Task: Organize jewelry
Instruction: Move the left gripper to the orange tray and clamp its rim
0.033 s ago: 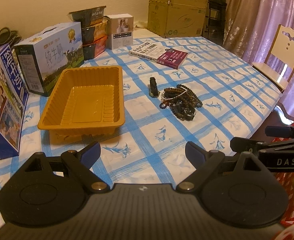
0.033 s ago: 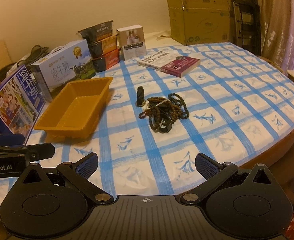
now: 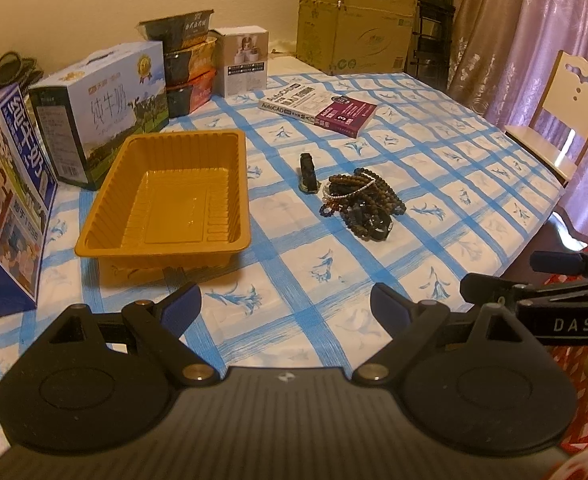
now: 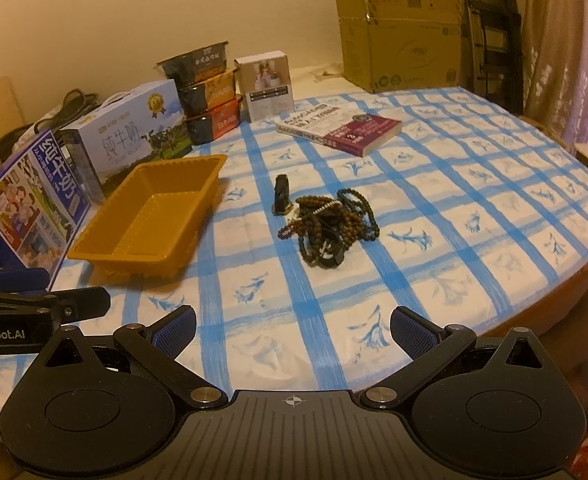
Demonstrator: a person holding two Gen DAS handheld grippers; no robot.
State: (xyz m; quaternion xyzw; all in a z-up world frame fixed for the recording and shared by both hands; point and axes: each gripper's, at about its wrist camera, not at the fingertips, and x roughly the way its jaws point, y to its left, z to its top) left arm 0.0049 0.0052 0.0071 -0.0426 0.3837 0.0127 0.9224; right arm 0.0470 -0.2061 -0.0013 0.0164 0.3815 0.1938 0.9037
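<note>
A tangled pile of dark and brown bead bracelets (image 3: 364, 204) (image 4: 330, 224) lies mid-table on the blue-checked cloth. Just left of it stands a small black piece (image 3: 308, 174) (image 4: 281, 196). An empty orange plastic tray (image 3: 241, 184) (image 4: 149, 220) sits to the left of the jewelry. My left gripper (image 3: 285, 300) hovers open over the near table, in front of the tray, with nothing between its fingers. My right gripper (image 4: 294, 320) is also open and empty, well short of the bead pile. Each gripper's side shows at the edge of the other's view.
Milk cartons (image 3: 97, 112) (image 4: 25, 200), stacked snack boxes (image 3: 185, 64) and a white box (image 3: 245, 60) line the far left. A book (image 3: 322, 106) lies behind the beads, a cardboard box (image 4: 402, 36) at the back. A chair (image 3: 566, 116) stands past the table's right edge.
</note>
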